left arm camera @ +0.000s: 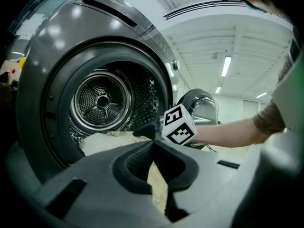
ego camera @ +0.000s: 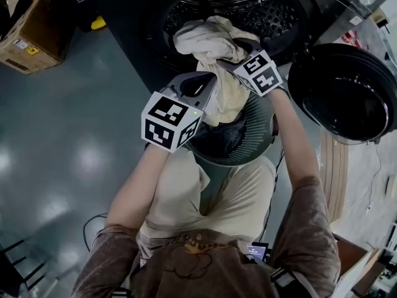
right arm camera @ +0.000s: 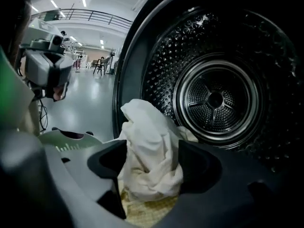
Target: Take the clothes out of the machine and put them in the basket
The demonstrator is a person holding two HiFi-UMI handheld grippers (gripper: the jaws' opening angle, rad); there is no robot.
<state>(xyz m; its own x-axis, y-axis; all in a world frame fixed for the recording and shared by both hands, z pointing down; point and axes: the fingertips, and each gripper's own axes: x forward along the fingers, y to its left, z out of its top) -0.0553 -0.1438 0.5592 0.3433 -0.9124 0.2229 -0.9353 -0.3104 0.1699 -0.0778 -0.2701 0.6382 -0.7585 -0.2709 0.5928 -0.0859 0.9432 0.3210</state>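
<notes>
A cream cloth (ego camera: 214, 39) hangs bunched in front of the machine's open drum (ego camera: 248, 5), above the grey slatted basket (ego camera: 248, 144). My left gripper (ego camera: 209, 85) is shut on a lower fold of it, and in the left gripper view the jaws (left arm camera: 153, 144) meet with cream fabric (left arm camera: 156, 182) showing under them. My right gripper (ego camera: 231, 59) holds the upper part. In the right gripper view the cloth (right arm camera: 152, 151) fills the gap between both pads and stands up above them. More pale fabric (left arm camera: 102, 141) lies at the drum's mouth.
The round machine door (ego camera: 347, 92) stands swung open at the right. A cardboard box (ego camera: 28, 36) sits on the grey floor at the far left. The basket's pale rim (right arm camera: 61, 139) shows just left of my right jaws. The person's legs are below the basket.
</notes>
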